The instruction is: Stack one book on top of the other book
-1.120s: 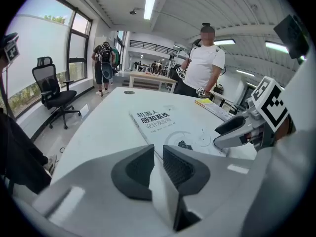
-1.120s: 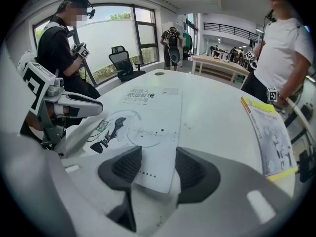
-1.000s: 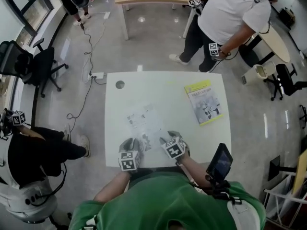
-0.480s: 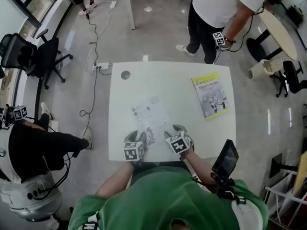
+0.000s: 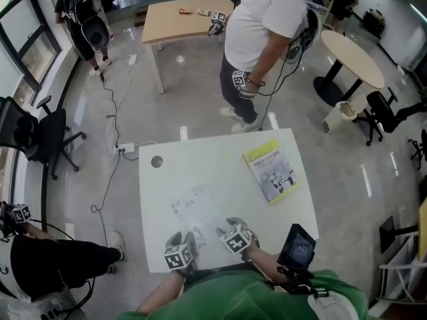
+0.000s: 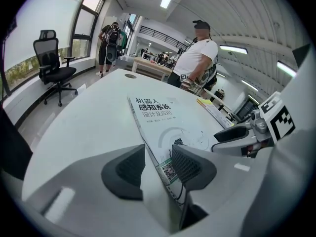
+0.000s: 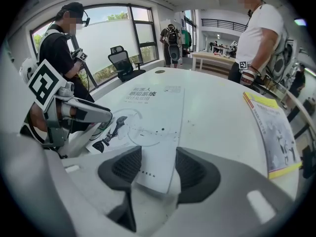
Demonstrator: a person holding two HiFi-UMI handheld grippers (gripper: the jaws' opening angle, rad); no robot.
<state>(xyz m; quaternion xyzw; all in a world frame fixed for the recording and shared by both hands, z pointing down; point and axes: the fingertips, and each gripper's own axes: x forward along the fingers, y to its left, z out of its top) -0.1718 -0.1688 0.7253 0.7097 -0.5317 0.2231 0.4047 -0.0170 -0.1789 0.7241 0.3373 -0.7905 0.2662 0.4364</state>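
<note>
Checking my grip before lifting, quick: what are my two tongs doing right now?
Left tongs: open, just been opening; the white book has a corner between them, ungripped.
Right tongs: open, the same book's other near corner between them.

Black print and grey circle on white book (image 5: 193, 209). Yellow edging on second book (image 5: 272, 171). Plain white counter (image 5: 200, 159), grey floor (image 5: 200, 92).

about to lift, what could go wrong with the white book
1. No grip: the left gripper has just been opening, the edge of the white book loose between its jaws, and the right gripper stands open around the near corner. A lift now likely leaves it behind.
2. It lies flat on the table, so closing may pinch only the cover.
3. The yellow book lies far off, so the carry may let it sag.
</note>
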